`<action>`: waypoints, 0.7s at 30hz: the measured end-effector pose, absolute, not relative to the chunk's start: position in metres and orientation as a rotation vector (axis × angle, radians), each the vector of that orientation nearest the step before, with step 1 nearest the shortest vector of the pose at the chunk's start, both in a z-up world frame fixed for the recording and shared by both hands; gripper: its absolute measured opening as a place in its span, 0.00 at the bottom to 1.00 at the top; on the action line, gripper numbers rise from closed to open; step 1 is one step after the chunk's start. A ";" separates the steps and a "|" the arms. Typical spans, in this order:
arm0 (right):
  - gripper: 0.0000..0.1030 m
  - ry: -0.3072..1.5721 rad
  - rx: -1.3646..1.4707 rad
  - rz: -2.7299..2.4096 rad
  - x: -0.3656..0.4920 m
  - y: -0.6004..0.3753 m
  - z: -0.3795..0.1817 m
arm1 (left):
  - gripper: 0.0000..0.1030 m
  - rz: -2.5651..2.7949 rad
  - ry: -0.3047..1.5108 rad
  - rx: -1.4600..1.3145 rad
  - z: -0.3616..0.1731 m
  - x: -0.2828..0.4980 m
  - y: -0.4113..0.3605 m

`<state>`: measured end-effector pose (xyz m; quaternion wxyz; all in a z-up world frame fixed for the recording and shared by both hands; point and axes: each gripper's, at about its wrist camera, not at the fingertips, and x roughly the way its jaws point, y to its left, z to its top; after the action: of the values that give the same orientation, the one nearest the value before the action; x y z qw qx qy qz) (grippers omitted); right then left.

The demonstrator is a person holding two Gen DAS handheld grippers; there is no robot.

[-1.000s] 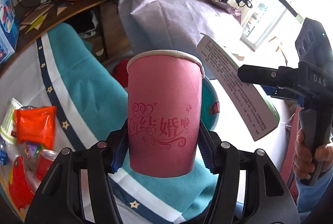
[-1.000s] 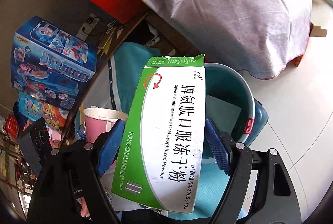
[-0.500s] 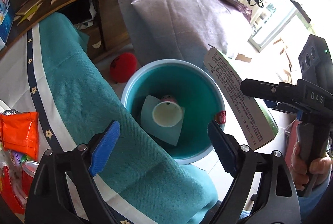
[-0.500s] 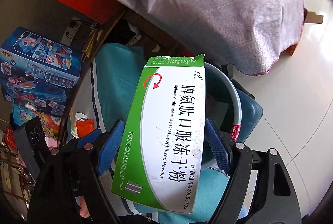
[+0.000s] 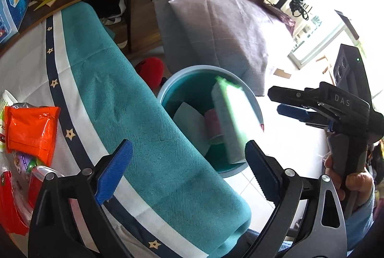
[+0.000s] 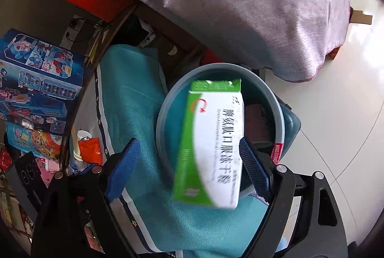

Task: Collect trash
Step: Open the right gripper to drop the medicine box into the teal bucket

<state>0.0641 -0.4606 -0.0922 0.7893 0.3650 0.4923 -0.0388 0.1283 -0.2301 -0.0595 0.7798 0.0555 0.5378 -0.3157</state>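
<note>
My left gripper hangs over the table edge, jaws opening and nothing between them. Below it on the floor stands the teal bin, with a pink paper cup lying inside next to a sheet of paper. The green-and-white medicine box is blurred, dropping into the bin. In the right wrist view the box is loose between the opening jaws of my right gripper, well clear of the left pad, above the bin. The left wrist view shows the right gripper empty, held by a hand.
A table under a teal and white cloth borders the bin on the left. An orange packet and other wrappers lie on it. A large purple-grey covered bulk stands behind the bin, a red object beside it, toy boxes at the left.
My left gripper opened and let the pink cup fall into the bin. My right gripper opened, and the medicine box has slipped from its pads and is dropping towards the bin.
</note>
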 end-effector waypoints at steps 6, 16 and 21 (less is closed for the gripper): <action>0.84 1.072 0.795 -0.110 0.060 -0.458 -0.090 | 0.92 -0.689 1.157 0.115 -0.057 0.123 -0.227; 0.85 1.082 0.783 -0.098 0.049 -0.437 -0.081 | 0.92 -0.693 1.140 0.094 -0.046 0.109 -0.205; 0.85 1.033 0.736 -0.059 0.039 -0.418 -0.062 | 0.92 -0.678 1.121 0.085 -0.036 0.097 -0.183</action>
<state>0.0387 -0.4184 -0.0623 0.8050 0.3439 0.4826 -0.0278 0.0973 -0.1832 -0.0359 0.7922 0.0395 0.5210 -0.3152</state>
